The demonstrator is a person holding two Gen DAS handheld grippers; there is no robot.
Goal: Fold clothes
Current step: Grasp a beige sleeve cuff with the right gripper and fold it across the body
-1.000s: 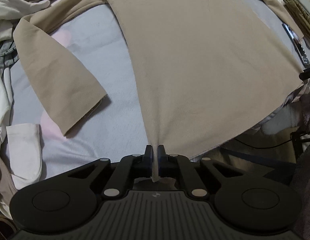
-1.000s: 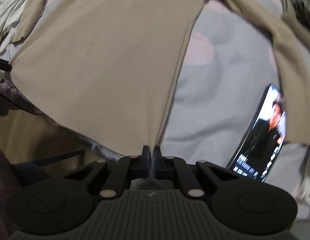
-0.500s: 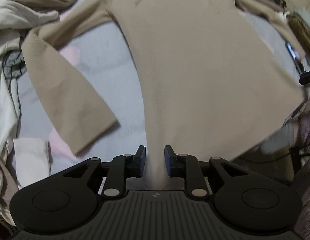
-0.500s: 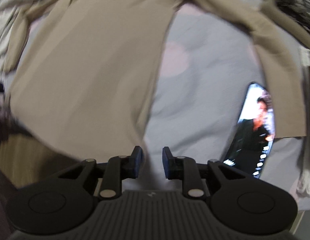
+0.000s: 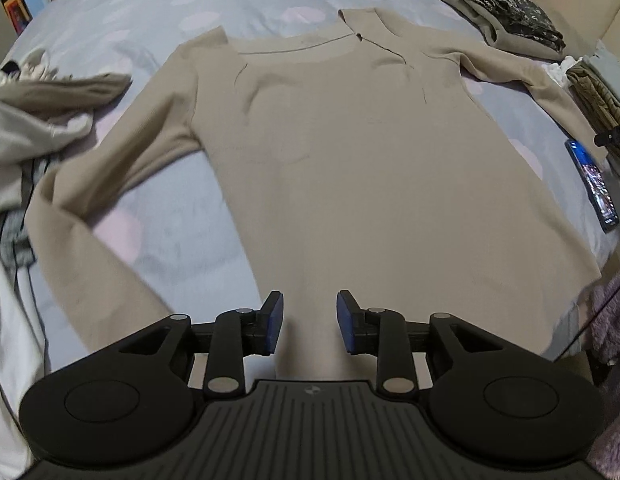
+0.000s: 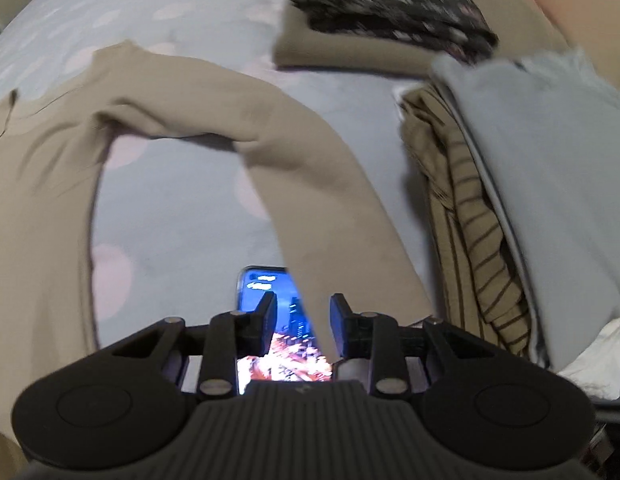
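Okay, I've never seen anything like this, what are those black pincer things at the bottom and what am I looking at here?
They are handheld two-finger grippers, one in each of a person's hands, each carrying a wide-angle camera that looks along its fingers. The left gripper hangs open over the hem of a beige long-sleeved top spread flat on a dotted bedsheet. The right gripper, also open, looks at the top's sleeve with a lit phone partly under it. Folded clothes are stacked at the right. Nothing is held.

Left cam looks from hem end along shirt (image 5: pixel 350 168); right cam low over phone (image 6: pixel 278 320), facing sleeve. Both share shirt, phone.
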